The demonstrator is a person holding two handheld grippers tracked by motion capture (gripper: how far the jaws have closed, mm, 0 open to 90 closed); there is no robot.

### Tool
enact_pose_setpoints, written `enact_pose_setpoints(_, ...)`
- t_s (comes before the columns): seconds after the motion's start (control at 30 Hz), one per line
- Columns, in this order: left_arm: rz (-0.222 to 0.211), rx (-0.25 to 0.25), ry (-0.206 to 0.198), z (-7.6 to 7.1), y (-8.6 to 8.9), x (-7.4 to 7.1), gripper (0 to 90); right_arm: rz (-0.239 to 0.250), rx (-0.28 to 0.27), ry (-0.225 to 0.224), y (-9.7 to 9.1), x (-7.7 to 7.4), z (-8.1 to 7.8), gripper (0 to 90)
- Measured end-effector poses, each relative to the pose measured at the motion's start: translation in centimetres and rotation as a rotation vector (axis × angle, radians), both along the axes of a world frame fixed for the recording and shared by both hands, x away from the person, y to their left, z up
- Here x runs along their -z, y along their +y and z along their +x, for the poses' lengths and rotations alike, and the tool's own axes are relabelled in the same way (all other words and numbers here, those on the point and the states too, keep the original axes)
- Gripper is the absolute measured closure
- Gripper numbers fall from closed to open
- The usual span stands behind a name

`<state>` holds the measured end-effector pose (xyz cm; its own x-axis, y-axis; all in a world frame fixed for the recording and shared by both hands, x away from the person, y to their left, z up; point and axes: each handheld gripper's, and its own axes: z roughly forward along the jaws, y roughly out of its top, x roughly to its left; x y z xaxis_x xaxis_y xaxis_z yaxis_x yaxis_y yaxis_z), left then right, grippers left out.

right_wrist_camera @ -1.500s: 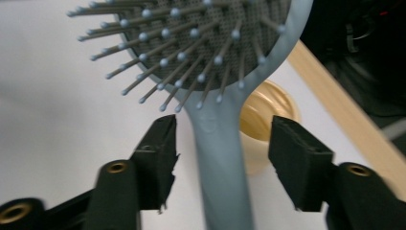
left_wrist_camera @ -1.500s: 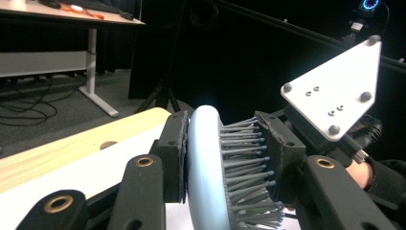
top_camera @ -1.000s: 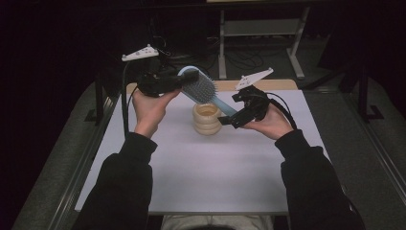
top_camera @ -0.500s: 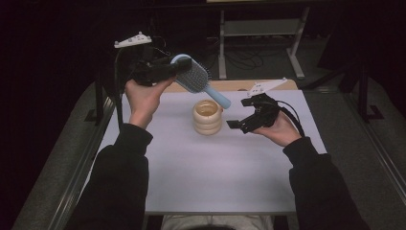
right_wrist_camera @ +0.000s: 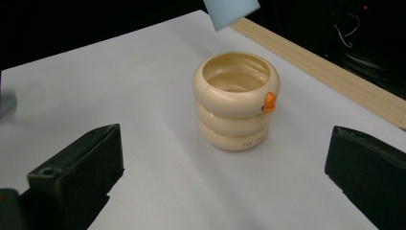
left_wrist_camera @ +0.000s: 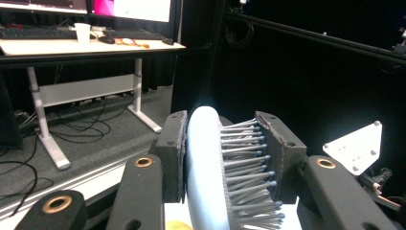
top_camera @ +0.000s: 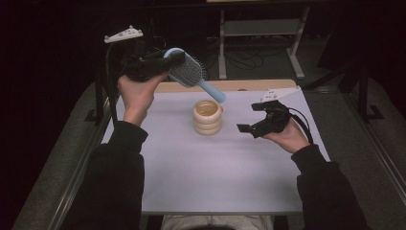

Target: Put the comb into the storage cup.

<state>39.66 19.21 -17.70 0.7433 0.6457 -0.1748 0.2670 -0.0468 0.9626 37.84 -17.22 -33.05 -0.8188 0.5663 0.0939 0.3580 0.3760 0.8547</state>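
Observation:
A light blue hairbrush [top_camera: 191, 74] hangs in the air at the back left, its handle slanting down toward the cup. My left gripper [top_camera: 165, 60] is shut on the brush head; in the left gripper view the jaws clamp the blue back and grey bristles of the hairbrush [left_wrist_camera: 210, 167]. A cream ribbed cup [top_camera: 208, 116] stands upright mid-table, open and hollow, with a small orange knob [right_wrist_camera: 269, 102] on its side. My right gripper [top_camera: 251, 116] hovers just right of the cup, open, with nothing between its jaws. The cup [right_wrist_camera: 237, 98] stands ahead of it.
The white table top [top_camera: 215, 177] has a wooden strip [top_camera: 249, 85] along its far edge. Behind it stands a white-legged desk [left_wrist_camera: 86, 48] with a keyboard and cup, and cables lie on the floor. The brush handle tip [right_wrist_camera: 231, 10] hangs above the cup's far side.
My left hand has lifted the hairbrush up and away to the left. My right gripper has let go of the handle, moved right and down, and now stands open beside the cup.

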Motion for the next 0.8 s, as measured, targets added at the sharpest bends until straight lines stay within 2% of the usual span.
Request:
enact_pose_setpoints(0.27, -0.002, -0.030, 0.002, 0.3, 0.7, 0.1, 57.5, 0.003, 0.015, -0.008, -1.6, 1.1, -1.1, 0.0)
enact_pose_setpoints(0.47, 0.012, -0.058, 0.005, 0.8, 1.0, 0.2, 57.4, 0.005, 0.055, -0.004, -3.4, 2.6, -2.0, 0.0)
enact_pose_setpoints(0.67, 0.019, -0.078, 0.006, 1.1, 1.3, 0.4, 57.3, 0.003, 0.068, -0.003, -4.1, 3.2, -2.5, 0.0)
enact_pose_setpoints(0.8, 0.022, -0.096, 0.021, 1.7, 1.2, 0.7, 57.4, -0.004, 0.088, -0.006, -4.5, 3.8, -3.0, 0.0)
